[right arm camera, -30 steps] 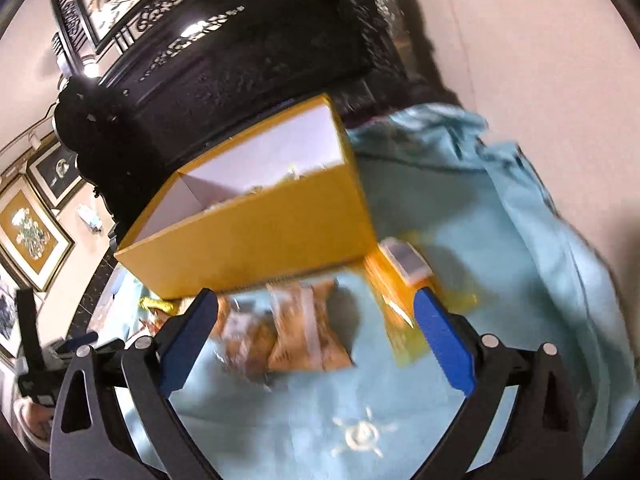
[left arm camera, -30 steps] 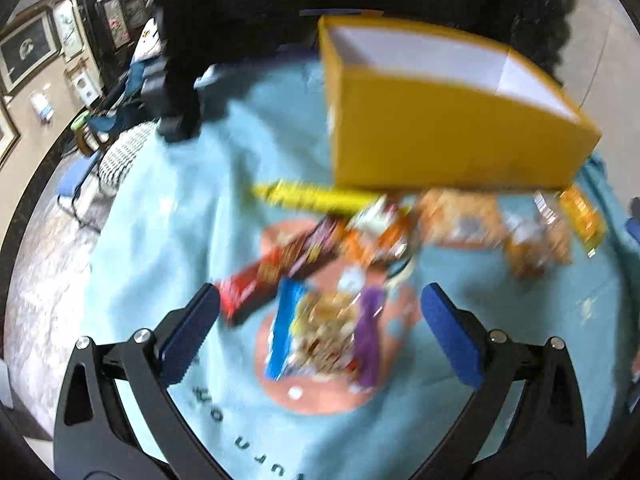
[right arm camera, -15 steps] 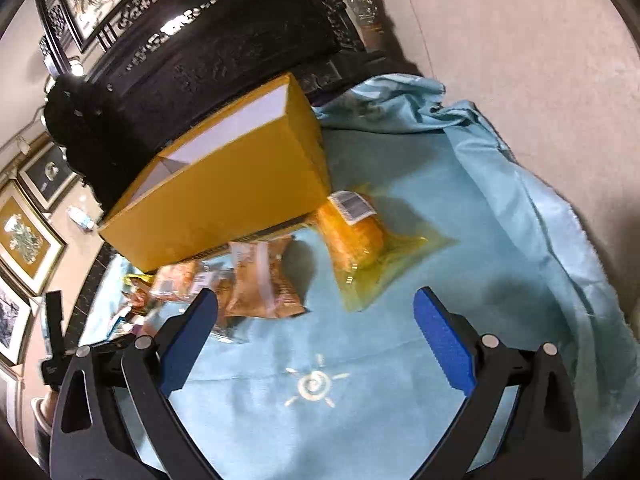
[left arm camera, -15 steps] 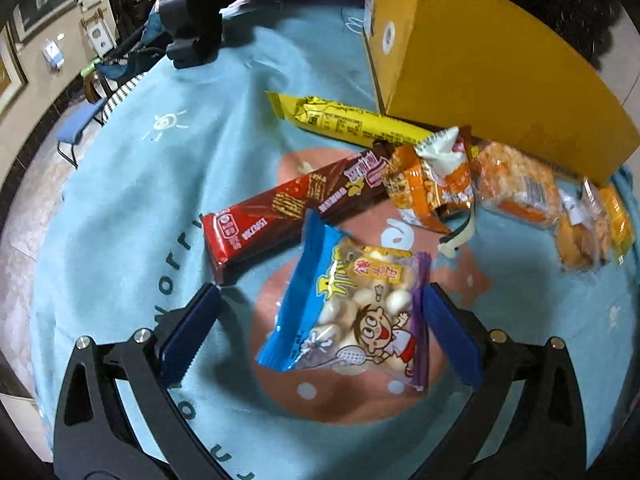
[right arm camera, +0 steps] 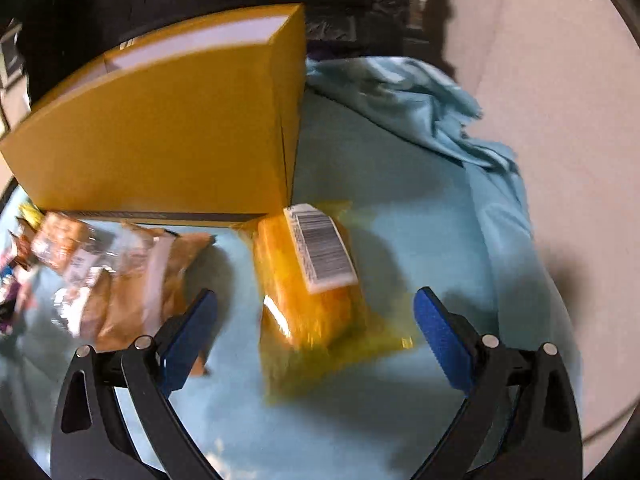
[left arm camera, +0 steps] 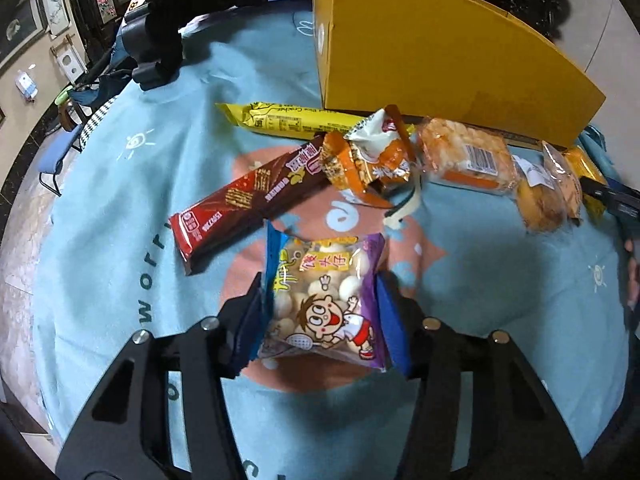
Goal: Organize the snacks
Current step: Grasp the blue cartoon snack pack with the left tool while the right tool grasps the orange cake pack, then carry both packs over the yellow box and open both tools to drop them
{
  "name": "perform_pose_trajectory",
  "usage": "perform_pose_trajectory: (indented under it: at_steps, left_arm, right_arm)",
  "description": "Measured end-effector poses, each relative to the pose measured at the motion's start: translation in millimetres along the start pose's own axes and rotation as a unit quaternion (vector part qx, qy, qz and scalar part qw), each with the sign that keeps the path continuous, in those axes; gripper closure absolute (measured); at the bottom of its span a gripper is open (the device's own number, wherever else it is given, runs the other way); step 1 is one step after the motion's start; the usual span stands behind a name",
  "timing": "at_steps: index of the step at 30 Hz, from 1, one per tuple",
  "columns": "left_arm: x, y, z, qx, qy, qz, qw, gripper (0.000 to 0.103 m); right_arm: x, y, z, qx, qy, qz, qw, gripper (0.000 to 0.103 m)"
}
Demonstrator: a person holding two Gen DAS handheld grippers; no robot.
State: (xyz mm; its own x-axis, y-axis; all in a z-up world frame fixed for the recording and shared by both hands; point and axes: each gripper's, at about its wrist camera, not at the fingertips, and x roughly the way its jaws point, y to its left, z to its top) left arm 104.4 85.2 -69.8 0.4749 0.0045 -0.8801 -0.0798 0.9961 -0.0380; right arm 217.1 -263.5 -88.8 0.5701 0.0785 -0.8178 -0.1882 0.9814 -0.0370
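A clear snack bag with a cartoon boy, blue and purple at its edges (left arm camera: 320, 312), lies on the teal cloth. My left gripper (left arm camera: 318, 280) is closing on it, and both blue pads press its sides. Behind it lie a red-brown bar (left arm camera: 248, 204), a yellow bar (left arm camera: 288, 122), an orange-white packet (left arm camera: 368, 156) and a cracker pack (left arm camera: 464, 152). The open yellow box (left arm camera: 420, 52) stands at the back. My right gripper (right arm camera: 316, 300) is closing around an orange packet with a barcode label (right arm camera: 280, 272), its pads still apart from it, beside the yellow box (right arm camera: 160, 132).
Clear-wrapped pastries (right arm camera: 132, 280) lie left of the right gripper. The teal cloth (left arm camera: 120, 200) covers a round table and bunches up at the far right (right arm camera: 420, 100). A black clamp stand (left arm camera: 152, 40) stands at the table's back left. Chairs and pale floor lie beyond.
My left gripper sank onto the cartoon bag and its jaws closed from wide open onto the bag's sides. My right gripper moved down over the orange packet, rolled, and its jaws narrowed.
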Motion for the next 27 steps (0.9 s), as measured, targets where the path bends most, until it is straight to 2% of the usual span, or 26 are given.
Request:
perform_pose_trajectory:
  at_steps: [1, 2, 4, 8, 11, 17, 23, 27]
  left_arm:
    - [0.3, 0.6, 0.0, -0.001, 0.001, -0.002, 1.0, 0.049]
    - [-0.3, 1.2, -0.3, -0.003, 0.002, -0.005, 1.0, 0.049]
    - [-4.4, 0.6, -1.5, -0.002, 0.0, -0.009, 1.0, 0.049]
    - [-17.4, -4.0, -3.8, 0.007, -0.014, -0.017, 0.9997, 0.049]
    - [-32.0, -8.7, -6.1, 0.013, -0.027, -0.024, 0.9993, 0.049]
    - [-56.6, -17.9, -6.7, 0.021, -0.049, -0.035, 0.998, 0.049]
    - [-71.5, -24.7, 0.4, 0.026, -0.063, -0.039, 0.9969, 0.049]
    - [-82.3, -30.0, 21.7, 0.03, -0.077, -0.042, 0.9957, 0.049]
  right_arm:
    - [7.1, 0.3, -0.4, -0.002, 0.017, 0.008, 1.0, 0.038]
    - [4.6, -2.7, -0.8, 0.008, 0.013, 0.021, 1.0, 0.05]
    - [-6.0, -6.3, -4.0, 0.013, 0.013, 0.024, 1.0, 0.059]
    - [-35.3, -14.0, -18.2, 0.033, -0.01, 0.05, 0.998, 0.06]
    - [-65.4, -19.5, -28.9, 0.054, -0.03, 0.092, 0.994, 0.06]
    - [-101.2, 0.0, -33.8, 0.054, -0.058, 0.132, 0.988, 0.06]
    - [-121.2, 16.4, -29.3, 0.046, -0.066, 0.177, 0.981, 0.06]
    - [-137.2, 23.8, -16.3, 0.041, -0.091, 0.188, 0.977, 0.06]
